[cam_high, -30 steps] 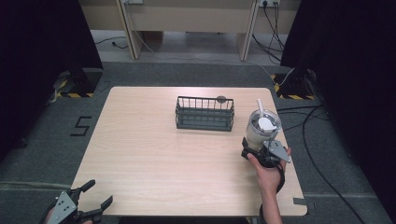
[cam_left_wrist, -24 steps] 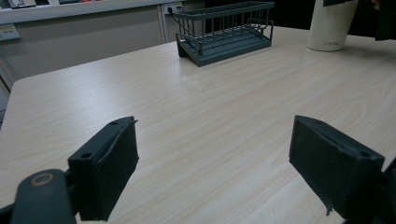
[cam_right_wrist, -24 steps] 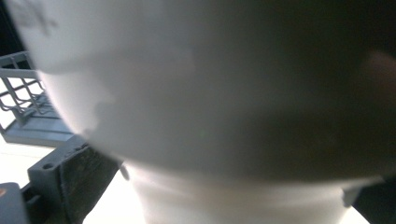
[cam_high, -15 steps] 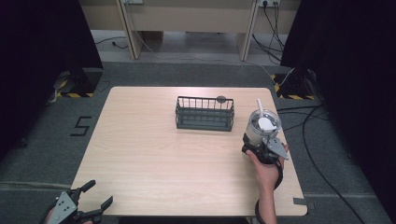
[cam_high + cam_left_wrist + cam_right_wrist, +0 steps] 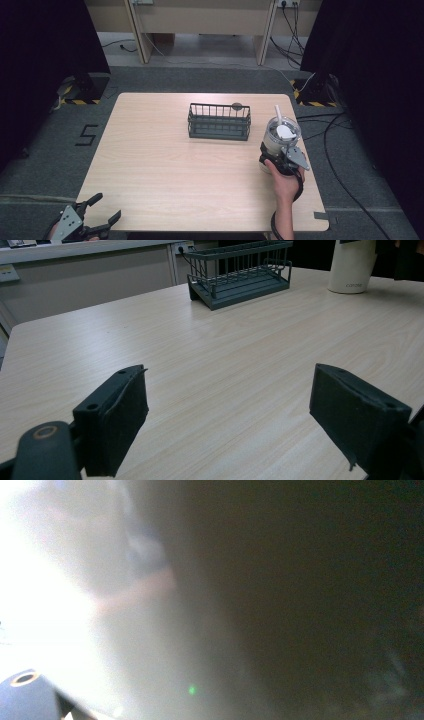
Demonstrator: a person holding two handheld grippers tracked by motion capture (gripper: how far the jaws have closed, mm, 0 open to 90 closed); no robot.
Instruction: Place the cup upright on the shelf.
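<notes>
While the left gripper (image 5: 97, 216) hangs off the table's near-left corner with its jaws wide apart, the right gripper (image 5: 280, 159) presses against the white lidded tumbler with a straw (image 5: 280, 137) at the pale wooden table's (image 5: 165, 165) right edge, beside the dark wire basket (image 5: 219, 121); whether its jaws grip the cup cannot be told.

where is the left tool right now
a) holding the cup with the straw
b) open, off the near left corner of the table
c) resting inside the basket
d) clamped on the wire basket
b: the left tool hangs open off the table's near left corner, far from the wire basket and the cup.
</notes>
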